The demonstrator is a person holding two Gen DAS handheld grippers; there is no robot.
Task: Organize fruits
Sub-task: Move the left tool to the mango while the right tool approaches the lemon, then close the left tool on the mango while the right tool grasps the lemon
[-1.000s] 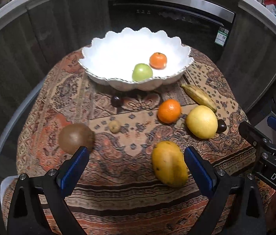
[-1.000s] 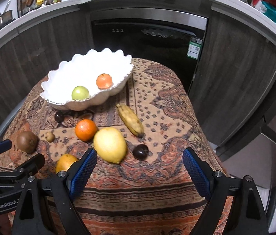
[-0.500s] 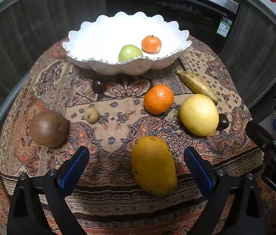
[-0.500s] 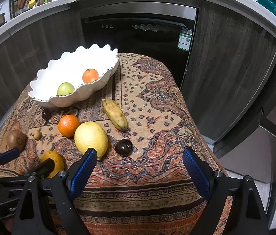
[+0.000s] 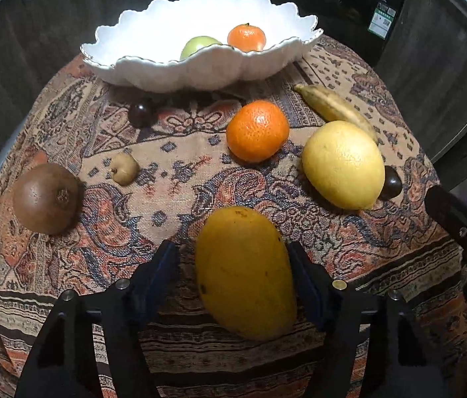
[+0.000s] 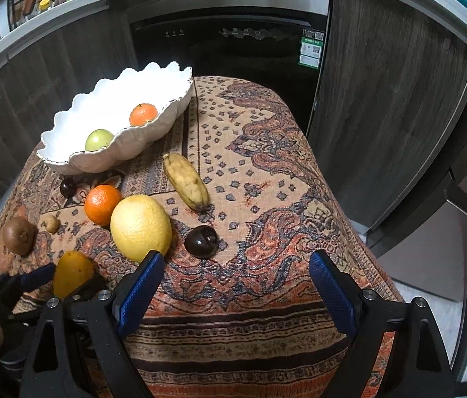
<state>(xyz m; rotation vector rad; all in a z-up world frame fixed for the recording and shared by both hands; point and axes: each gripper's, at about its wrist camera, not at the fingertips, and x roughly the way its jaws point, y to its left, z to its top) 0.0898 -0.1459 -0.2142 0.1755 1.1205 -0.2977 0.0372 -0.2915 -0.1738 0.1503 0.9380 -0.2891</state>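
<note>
Left tongs (image 5: 233, 265) have just been closing around the mango (image 5: 245, 272), with a gap at 1 pad. Squeeze gently at its middle. Right tongs (image 6: 235, 277) hang open, empty.

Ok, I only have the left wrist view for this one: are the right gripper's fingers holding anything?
Observer: No. The right gripper is open, and only patterned cloth shows between its fingers.
Operator: And the dark thing half hidden behind the big yellow fruit?
Observer: A round dark fruit, plum-like. The right wrist view shows it whole, lying on the cloth just apart from the yellow fruit.
</note>
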